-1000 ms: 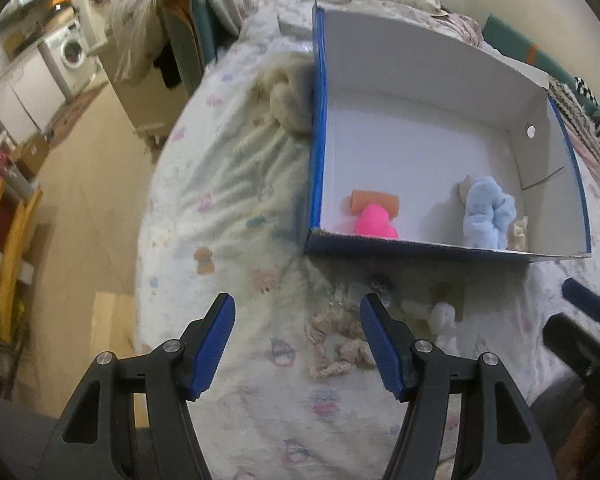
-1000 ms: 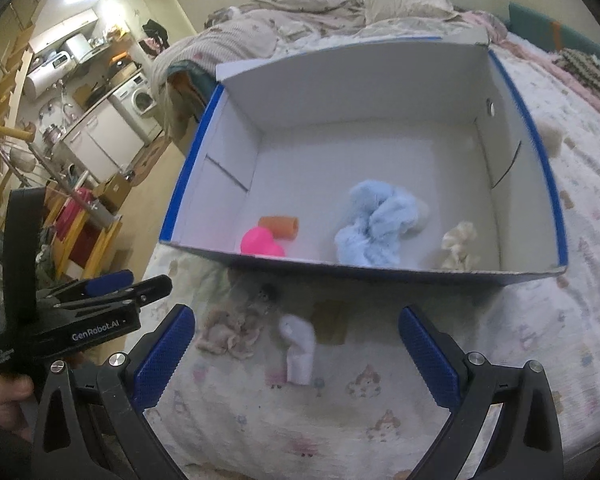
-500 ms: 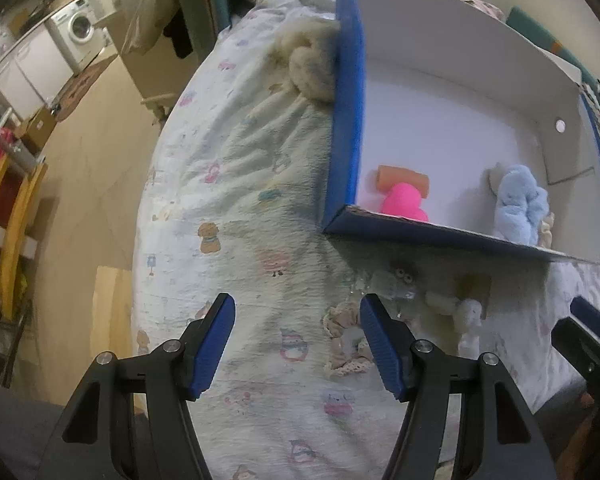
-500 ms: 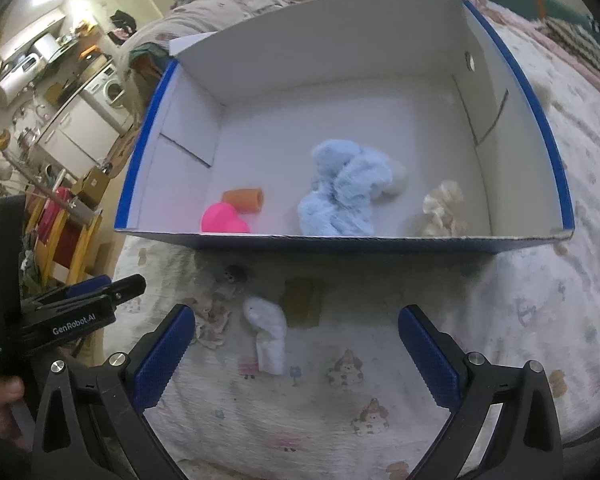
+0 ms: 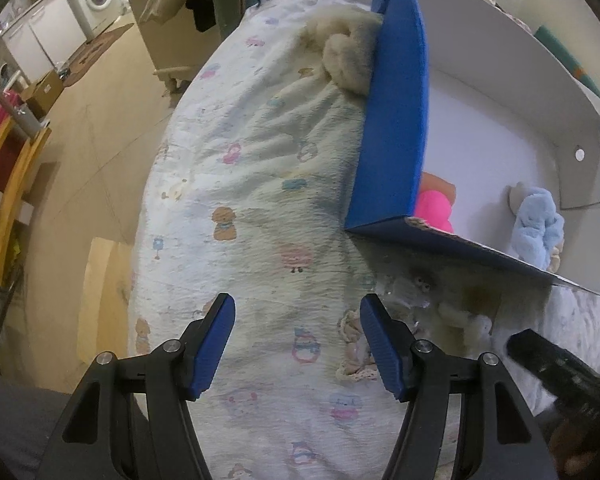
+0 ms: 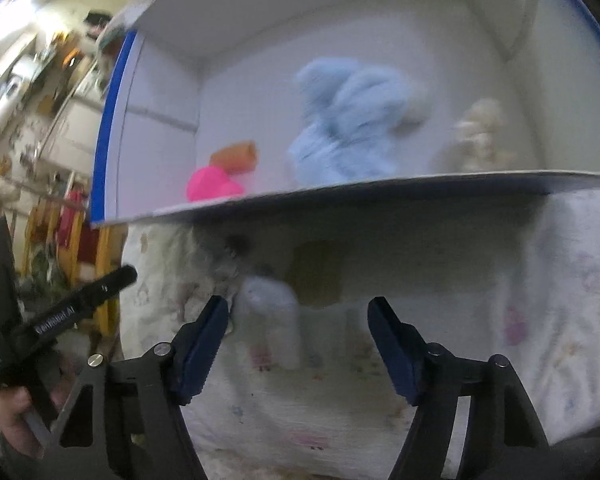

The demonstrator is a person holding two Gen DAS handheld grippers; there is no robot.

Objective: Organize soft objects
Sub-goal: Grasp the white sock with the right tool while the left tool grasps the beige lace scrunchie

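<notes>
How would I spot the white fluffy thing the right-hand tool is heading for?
Find the big blue-edged cardboard box on the patterned bedspread. Just outside its near wall lies a white fluffy roll, between the open right gripper's fingers. Unlike the tan patch beside it, it is plush and white; the blue, pink and orange pieces are inside the box.

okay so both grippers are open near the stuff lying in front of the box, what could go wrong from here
1. The right gripper is low over the white soft piece, which lies nearer its left finger; closing now might pinch the bedsheet or nudge the piece aside.
2. The box's front wall stands just beyond, so a low lift could catch it.
3. The lace-edged scrunchie sits half behind the left gripper's right finger, which could shove it.
</notes>
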